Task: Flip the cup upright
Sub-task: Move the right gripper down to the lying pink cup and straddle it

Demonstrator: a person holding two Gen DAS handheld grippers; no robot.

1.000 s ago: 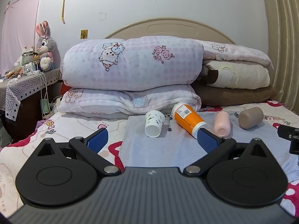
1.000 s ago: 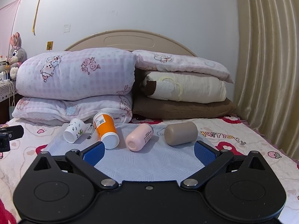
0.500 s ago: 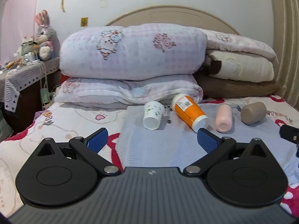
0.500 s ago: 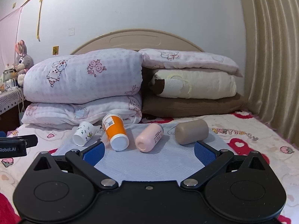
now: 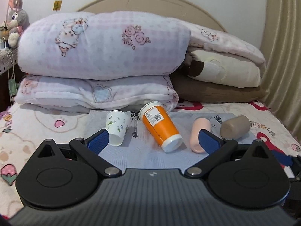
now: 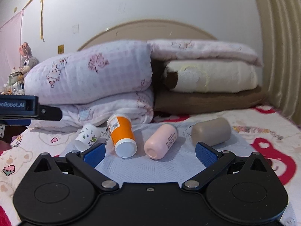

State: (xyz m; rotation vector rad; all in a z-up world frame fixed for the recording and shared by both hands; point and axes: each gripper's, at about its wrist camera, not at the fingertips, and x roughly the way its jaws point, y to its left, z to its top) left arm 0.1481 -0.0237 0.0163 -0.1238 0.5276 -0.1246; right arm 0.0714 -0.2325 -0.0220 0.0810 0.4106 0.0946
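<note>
Both grippers, jaws spread wide, have moved nearer the toppled orange paper cup (image 5: 160, 126), suggesting approach; grasping it comes next.

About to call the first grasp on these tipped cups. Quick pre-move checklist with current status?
1. Left hand-held gripper open, nothing held: ok.
2. Right hand-held gripper open, nothing held: ok.
3. Cups upright: not ok; white paper cup, orange cup, pink cup and taupe cup all lie on their sides.
4. Cups apart from each other on the blue mat: ok.
5. Cups empty: cannot tell.
</note>
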